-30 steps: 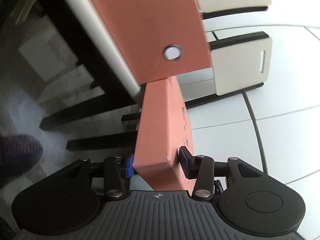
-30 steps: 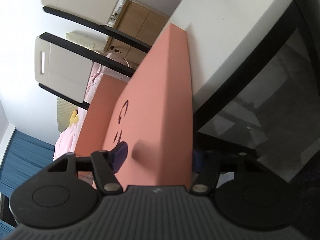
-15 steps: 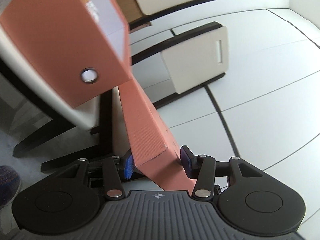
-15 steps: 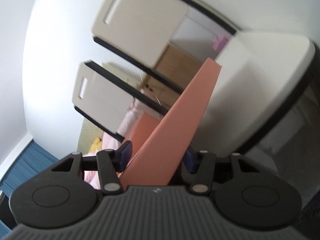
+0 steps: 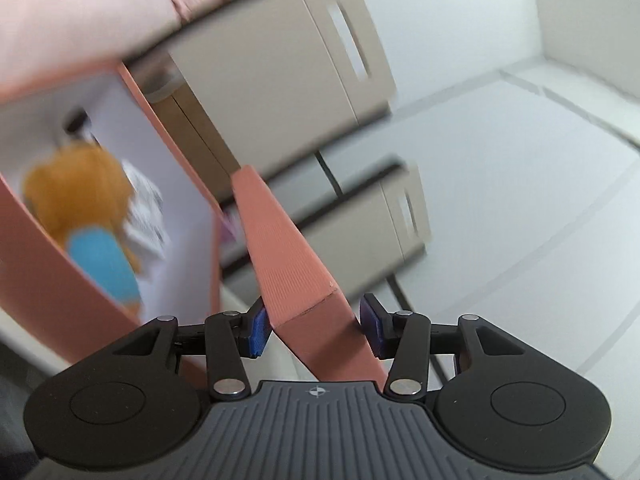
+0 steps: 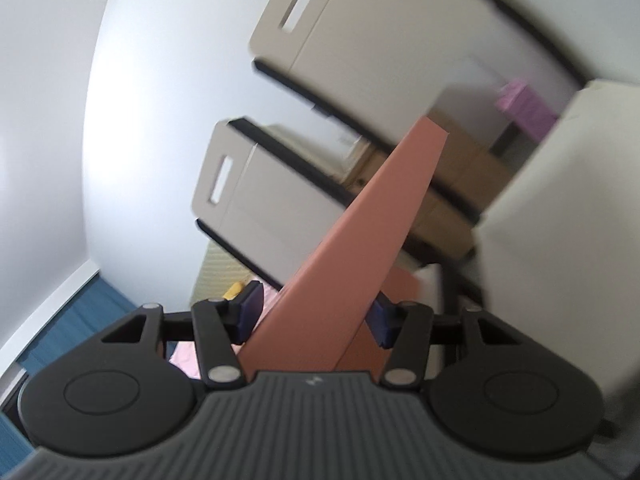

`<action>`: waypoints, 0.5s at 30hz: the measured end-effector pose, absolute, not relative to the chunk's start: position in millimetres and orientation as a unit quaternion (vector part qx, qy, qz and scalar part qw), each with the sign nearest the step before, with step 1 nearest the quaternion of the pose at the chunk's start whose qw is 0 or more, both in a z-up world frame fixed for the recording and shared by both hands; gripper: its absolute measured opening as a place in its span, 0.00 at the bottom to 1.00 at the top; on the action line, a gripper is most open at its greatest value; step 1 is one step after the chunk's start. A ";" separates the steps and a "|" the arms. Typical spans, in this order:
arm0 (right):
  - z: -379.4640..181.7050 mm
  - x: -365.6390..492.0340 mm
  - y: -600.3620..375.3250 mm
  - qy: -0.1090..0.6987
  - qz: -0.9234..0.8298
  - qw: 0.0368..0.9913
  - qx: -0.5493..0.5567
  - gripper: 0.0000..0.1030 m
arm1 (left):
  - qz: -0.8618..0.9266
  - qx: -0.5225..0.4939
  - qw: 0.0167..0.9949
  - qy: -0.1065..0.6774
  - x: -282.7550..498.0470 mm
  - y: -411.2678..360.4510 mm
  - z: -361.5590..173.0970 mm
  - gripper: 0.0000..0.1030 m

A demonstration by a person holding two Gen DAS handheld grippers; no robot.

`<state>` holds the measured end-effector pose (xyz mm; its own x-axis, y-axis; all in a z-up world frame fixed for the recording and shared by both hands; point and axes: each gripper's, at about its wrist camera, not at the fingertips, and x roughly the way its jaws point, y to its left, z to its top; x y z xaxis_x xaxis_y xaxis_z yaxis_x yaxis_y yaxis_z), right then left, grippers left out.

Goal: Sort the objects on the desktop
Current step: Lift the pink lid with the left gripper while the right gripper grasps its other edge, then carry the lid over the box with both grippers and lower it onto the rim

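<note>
The salmon-pink ribbed cardboard lid [image 5: 288, 248] is up in the air, tilted, each end pinched in a claw. The left claw [image 5: 316, 330] has its blue pads closing on one corner of it; the right claw [image 6: 316, 320] is clamped on the far edge. At ten o'clock of the lid sits the open salmon-pink cardboard box [image 5: 168, 152] with a blurred orange plush toy in a blue top [image 5: 88, 216] inside. Beige chair backs with slot handles [image 5: 320, 64] stand beyond
</note>
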<state>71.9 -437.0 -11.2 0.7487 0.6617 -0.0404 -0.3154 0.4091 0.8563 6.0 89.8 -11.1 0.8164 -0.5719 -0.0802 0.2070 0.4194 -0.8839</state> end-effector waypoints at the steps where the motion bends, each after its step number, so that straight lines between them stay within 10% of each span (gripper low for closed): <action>1: -7.7 85.2 -422.8 0.194 0.309 0.815 0.451 0.54 | -0.224 -0.486 0.826 0.176 6.9 100.9 -8.8 0.49; 15: -44.0 221.9 -275.2 0.237 0.392 0.783 0.420 0.54 | -0.087 -0.481 0.863 0.130 29.2 188.3 -23.9 0.51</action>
